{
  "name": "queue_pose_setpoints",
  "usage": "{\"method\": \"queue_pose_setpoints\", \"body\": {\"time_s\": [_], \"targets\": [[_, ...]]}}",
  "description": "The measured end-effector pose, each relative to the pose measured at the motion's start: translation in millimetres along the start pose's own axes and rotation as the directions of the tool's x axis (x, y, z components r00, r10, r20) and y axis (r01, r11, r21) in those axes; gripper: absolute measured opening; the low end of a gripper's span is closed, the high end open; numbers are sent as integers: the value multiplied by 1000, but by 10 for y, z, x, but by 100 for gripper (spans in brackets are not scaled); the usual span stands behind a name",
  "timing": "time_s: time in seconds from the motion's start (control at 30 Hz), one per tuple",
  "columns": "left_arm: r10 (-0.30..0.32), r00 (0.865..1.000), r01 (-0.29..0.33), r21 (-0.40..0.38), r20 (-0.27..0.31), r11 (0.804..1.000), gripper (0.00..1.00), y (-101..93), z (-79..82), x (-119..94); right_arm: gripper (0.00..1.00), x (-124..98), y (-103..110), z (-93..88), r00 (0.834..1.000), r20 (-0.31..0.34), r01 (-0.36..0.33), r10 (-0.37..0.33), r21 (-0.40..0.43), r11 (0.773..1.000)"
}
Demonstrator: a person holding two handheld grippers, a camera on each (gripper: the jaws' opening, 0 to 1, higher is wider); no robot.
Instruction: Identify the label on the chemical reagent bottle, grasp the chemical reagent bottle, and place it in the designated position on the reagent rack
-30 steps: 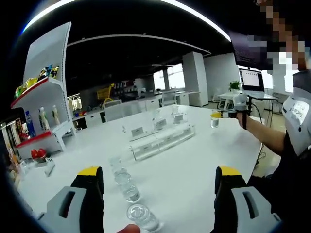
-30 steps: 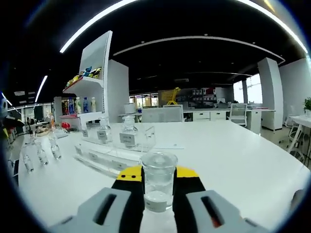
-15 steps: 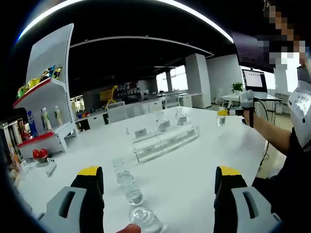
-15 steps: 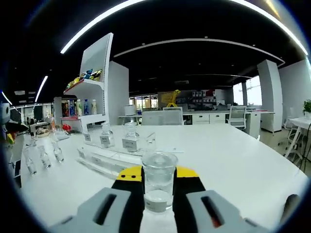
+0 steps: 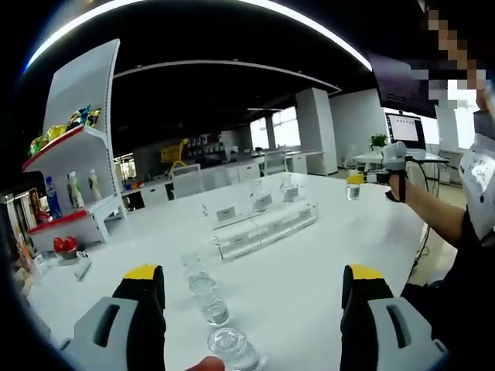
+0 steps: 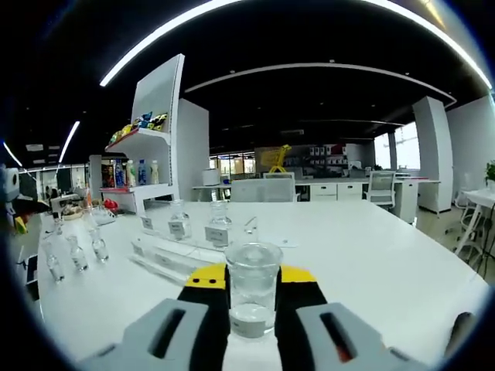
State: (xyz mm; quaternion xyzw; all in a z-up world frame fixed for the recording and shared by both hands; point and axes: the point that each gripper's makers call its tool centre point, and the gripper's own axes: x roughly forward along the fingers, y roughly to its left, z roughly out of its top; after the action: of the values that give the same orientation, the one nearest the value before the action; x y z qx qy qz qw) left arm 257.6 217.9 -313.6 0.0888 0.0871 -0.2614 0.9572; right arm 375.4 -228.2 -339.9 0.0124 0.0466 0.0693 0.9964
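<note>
Right gripper (image 6: pixel 253 297): its jaws are closed against both sides of a clear reagent bottle (image 6: pixel 253 286), which stands upright between the yellow-tipped fingers (image 6: pixel 203 276), lifted above the white table (image 6: pixel 371 263).
Right gripper seen from the left gripper view: the same gripper (image 5: pixel 363 178) is held up at the far right by a person's outstretched hand (image 5: pixel 397 182), the small bottle (image 5: pixel 353 188) clamped at its tip, well above the table (image 5: pixel 309 263).
Left gripper (image 5: pixel 251 282): jaws spread wide apart with nothing between them, low over the near edge of the table.
Reagent rack: a clear tiered rack (image 6: pixel 182 251) sits left of the held bottle in the right gripper view, with two labelled bottles (image 6: pixel 217 227) standing in it; in the left gripper view it (image 5: pixel 267 228) lies at mid-table.
Spare bottles: a row of clear bottles (image 5: pixel 207 297) runs from the left gripper's jaws toward the rack; the right gripper view shows them (image 6: pixel 76 253) at the far left.
Label on held bottle: a pale band (image 6: pixel 249 325) low on the glass; its text cannot be read.
Background: a white shelf unit (image 5: pixel 73 166) with coloured goods stands beyond the table.
</note>
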Motion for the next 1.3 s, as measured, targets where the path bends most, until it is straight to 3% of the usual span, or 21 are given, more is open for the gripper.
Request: {"method": "queue_pose_setpoints", "body": {"time_s": [0.5, 0.8, 1.3], "targets": [[2, 1000, -2, -2, 12, 1000, 95, 11, 14, -91, 18, 278, 375, 416, 992, 18, -124, 124, -3, 992], [14, 1000, -14, -4, 22, 1000, 95, -1, 26, -150, 18, 447, 573, 544, 984, 18, -178, 178, 16, 984], [19, 1000, -19, 0, 9, 1000, 95, -7, 0, -157, 18, 1002, 811, 720, 972, 36, -234, 232, 52, 971]]}}
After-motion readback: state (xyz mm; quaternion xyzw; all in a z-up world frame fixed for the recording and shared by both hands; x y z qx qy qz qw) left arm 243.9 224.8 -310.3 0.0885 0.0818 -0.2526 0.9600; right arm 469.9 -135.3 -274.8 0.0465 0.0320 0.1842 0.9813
